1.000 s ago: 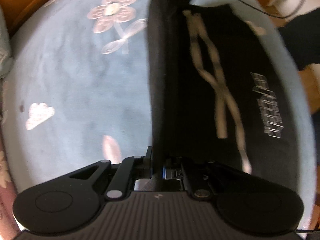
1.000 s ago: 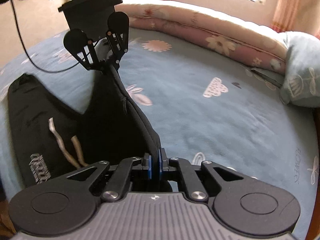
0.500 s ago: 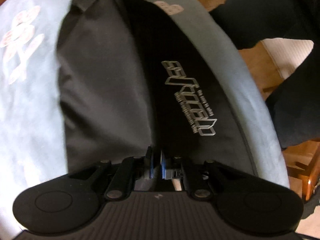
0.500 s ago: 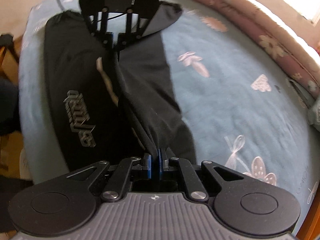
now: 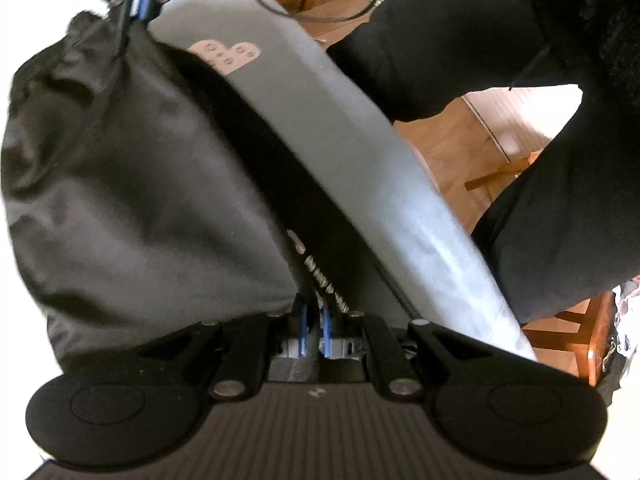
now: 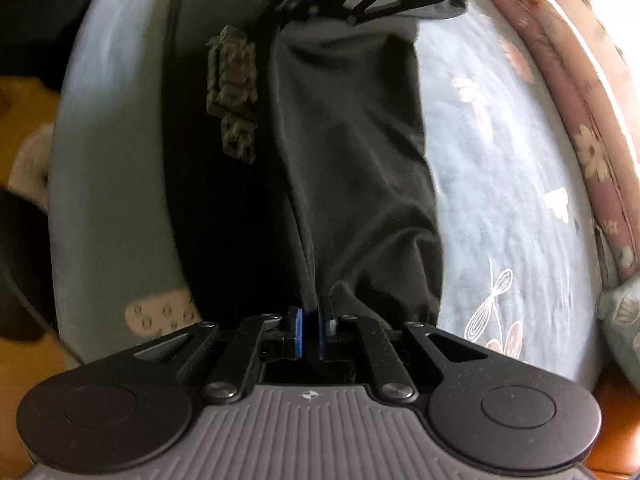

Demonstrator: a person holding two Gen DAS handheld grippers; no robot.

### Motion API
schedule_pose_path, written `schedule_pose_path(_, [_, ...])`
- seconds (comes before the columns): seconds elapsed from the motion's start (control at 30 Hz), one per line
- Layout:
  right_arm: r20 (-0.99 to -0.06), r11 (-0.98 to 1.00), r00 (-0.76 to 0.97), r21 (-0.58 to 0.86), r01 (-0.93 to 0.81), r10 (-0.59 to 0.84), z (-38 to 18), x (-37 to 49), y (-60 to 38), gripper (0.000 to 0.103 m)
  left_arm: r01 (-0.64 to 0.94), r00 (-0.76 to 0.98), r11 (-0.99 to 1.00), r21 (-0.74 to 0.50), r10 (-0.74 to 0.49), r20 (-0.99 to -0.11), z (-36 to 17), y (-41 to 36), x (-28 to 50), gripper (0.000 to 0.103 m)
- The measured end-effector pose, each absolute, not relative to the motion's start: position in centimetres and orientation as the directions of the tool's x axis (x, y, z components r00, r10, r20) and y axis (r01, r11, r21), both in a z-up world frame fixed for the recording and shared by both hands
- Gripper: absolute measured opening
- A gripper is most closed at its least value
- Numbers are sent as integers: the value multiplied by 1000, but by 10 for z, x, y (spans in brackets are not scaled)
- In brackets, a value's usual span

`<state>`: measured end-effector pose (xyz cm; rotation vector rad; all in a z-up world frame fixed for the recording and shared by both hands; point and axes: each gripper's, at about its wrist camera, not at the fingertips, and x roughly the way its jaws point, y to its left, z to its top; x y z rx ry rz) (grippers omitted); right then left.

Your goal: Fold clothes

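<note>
Bed (image 6: 500, 184): blue-grey cover w/ flower prints, pink quilt (image 6: 576, 92) along far edge.
Garment (image 6: 352, 152): black, lies lengthwise near bed's edge, one layer folded over; pale logo (image 6: 234, 96) partly showing.
Person: dark-clothed legs (image 5: 460, 36) beside bed.
R gripper (image 6: 310, 334): pads pressed together, pinching garment edge.
L gripper (image 5: 314, 334): pinching opposite end, prob. same fold; blurry.

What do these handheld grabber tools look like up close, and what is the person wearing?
Each tool is matte black. The left gripper and right gripper both have a ribbed grey top, two round black discs, silver-pinned linkage bars and blue-padded fingers. A thin black cable trails behind. The person wears black clothing.
</note>
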<state>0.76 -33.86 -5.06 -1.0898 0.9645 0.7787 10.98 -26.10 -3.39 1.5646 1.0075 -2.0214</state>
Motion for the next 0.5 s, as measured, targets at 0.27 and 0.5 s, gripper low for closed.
schedule_pose_path(0.27, [-885, 179, 466, -461, -869, -15, -78, -17, -332, 9, 671, -325, -665, -329, 135, -936, -41, -263, 100, 6])
schedule_pose_path(0.5, [-882, 191, 471, -464, -865, -6, -71, -33, -315, 9, 678, -337, -649, -346, 144, -930, -45, -255, 99, 6])
